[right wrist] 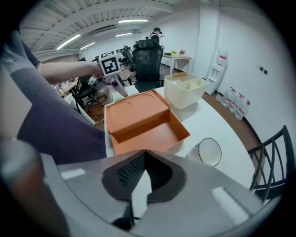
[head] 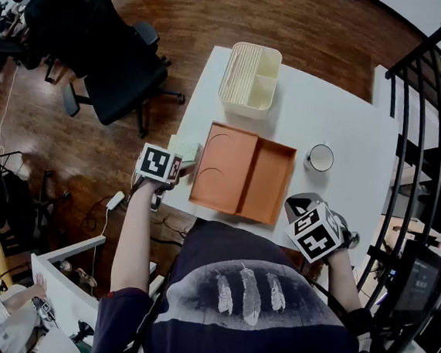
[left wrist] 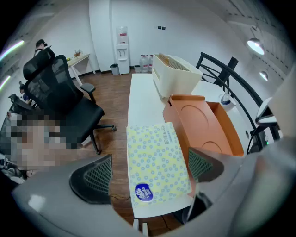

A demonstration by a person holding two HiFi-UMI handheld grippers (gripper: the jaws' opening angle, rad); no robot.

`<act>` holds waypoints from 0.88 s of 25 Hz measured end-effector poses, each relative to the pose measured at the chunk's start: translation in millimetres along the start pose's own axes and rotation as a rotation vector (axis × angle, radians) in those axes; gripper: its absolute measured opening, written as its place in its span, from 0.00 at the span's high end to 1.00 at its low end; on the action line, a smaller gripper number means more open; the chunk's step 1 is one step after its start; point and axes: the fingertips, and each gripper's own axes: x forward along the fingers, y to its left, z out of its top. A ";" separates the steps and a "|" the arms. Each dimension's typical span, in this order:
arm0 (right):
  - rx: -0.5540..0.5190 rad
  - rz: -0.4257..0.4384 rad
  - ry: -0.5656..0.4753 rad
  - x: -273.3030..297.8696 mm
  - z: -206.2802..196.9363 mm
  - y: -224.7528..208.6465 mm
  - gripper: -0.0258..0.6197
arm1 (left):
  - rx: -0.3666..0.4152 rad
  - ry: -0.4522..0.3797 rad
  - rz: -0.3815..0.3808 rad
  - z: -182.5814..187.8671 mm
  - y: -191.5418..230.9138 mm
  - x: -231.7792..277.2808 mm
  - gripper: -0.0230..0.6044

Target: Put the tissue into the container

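The tissue pack point(left wrist: 157, 162), yellow with blue dots, lies flat on the white table point(head: 327, 112) at its front left corner, just left of the orange tray point(head: 244, 170). My left gripper point(left wrist: 150, 157) is open, one jaw on each side of the pack, and neither pad presses on it. In the head view that left gripper point(head: 184, 163) sits at the table's left edge. The cream ribbed container point(head: 249, 78) stands at the far end of the table, beyond the tray. My right gripper point(right wrist: 145, 159) is shut on nothing and hovers at the tray's near right corner point(head: 299, 205).
A white mug point(head: 320, 157) stands right of the tray. Black office chairs point(head: 111, 68) stand on the wooden floor to the left. A black metal railing point(head: 436, 115) runs along the right side. The pack lies close to the table's left and front edges.
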 end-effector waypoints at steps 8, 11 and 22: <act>0.012 0.000 -0.002 4.5 -5.3 -11.7 0.95 | -0.003 0.094 0.030 -2.4 -1.9 19.2 0.15; 0.028 -0.006 -0.007 6.2 -4.9 -11.7 0.95 | -0.020 0.090 0.016 -4.6 1.6 22.9 0.15; 0.041 -0.021 0.009 7.3 -10.9 -15.6 0.95 | -0.030 0.027 -0.031 -1.2 -1.0 13.2 0.34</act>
